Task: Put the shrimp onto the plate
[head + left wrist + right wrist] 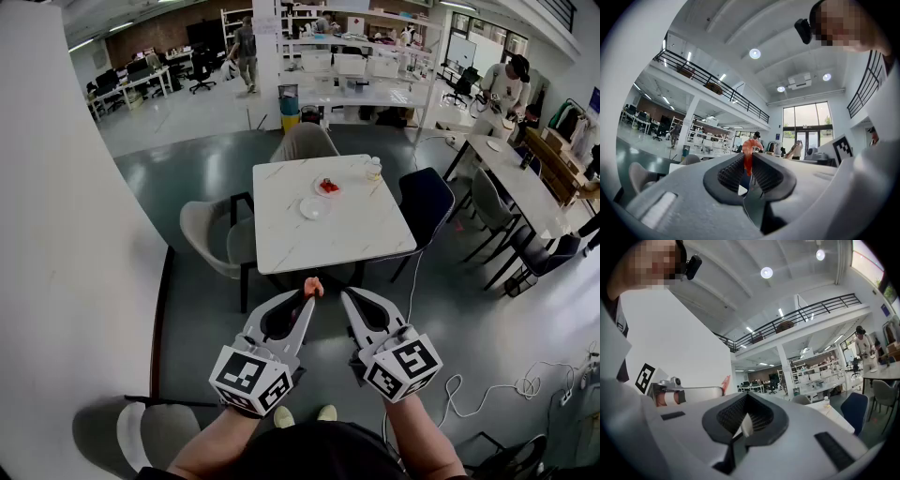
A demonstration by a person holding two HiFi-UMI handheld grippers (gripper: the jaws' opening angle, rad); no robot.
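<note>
Both point forward, side by side: left gripper [308,299] pinches shrimp [313,287], right gripper [346,296] closed, empty.

The shrimp [748,161] looks glossy, the left gripper [308,300] matt grey plastic, the table [361,234] smooth marble-patterned.

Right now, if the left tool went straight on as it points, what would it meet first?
Probably the near edge of the white table, ahead of the left tool and the shrimp it grips; depth is unclear.
</note>
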